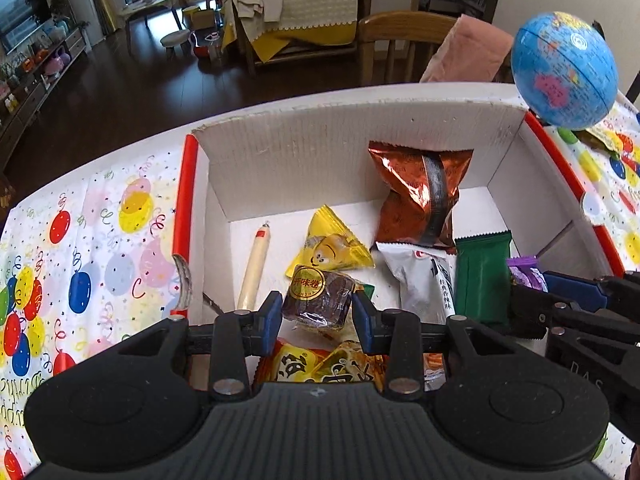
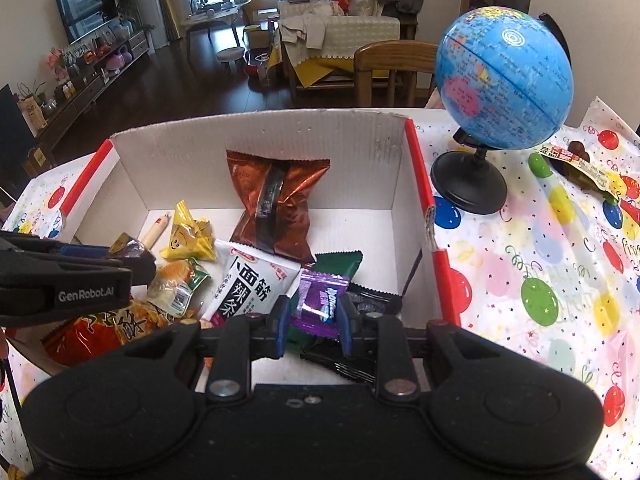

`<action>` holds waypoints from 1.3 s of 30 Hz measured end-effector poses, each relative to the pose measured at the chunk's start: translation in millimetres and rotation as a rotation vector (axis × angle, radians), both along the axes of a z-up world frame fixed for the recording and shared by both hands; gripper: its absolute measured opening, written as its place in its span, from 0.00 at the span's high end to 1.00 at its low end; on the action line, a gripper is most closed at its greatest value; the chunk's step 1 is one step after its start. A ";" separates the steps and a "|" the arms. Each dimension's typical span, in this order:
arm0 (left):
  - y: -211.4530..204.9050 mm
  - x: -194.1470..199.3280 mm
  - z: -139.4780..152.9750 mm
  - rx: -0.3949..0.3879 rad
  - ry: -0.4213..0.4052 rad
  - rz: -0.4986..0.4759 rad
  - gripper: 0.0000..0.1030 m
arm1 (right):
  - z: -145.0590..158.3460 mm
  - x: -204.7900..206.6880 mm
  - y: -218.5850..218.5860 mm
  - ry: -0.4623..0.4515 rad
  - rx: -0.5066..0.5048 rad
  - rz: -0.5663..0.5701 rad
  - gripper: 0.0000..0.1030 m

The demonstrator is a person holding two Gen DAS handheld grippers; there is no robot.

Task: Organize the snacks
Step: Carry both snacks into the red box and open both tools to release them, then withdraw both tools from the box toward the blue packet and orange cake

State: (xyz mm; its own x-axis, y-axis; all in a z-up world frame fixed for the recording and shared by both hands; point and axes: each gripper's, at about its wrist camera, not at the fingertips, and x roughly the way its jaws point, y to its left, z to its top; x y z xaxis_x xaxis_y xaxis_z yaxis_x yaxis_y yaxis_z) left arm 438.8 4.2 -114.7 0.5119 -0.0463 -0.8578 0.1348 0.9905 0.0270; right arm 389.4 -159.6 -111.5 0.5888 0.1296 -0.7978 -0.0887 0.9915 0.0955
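A white cardboard box (image 1: 320,148) with red edges holds several snacks: a copper foil bag (image 1: 420,196), a yellow triangular pack (image 1: 332,246), a sausage stick (image 1: 256,268), a white packet (image 1: 424,280), a green wrapper (image 1: 482,276). My left gripper (image 1: 316,312) is shut on a brown hawthorn roll snack (image 1: 318,296) above the box. My right gripper (image 2: 314,320) is shut on a purple candy wrapper (image 2: 320,300) over the box (image 2: 260,140); it shows at the right of the left wrist view (image 1: 528,276).
A blue globe (image 2: 504,80) on a black stand (image 2: 468,184) sits right of the box on the balloon-print tablecloth (image 2: 540,260). A brown-green snack pack (image 2: 580,168) lies far right. A wooden chair (image 2: 392,68) stands behind the table.
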 end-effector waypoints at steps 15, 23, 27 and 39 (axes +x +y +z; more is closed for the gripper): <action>0.7 -14.8 16.1 -0.023 -0.025 0.012 0.48 | 12.3 -16.2 -9.7 -0.008 0.036 -0.008 0.69; 1.1 -39.7 42.7 -0.039 -0.068 0.013 0.40 | 35.6 -36.8 -16.3 -0.057 0.065 0.000 0.63; -0.6 -55.4 58.3 -0.046 -0.095 0.016 0.40 | 48.0 -49.9 -20.5 -0.090 0.074 -0.001 0.60; -8.0 -113.8 94.5 -0.058 -0.171 0.022 0.34 | 81.2 -102.8 -33.0 -0.178 0.084 0.020 0.44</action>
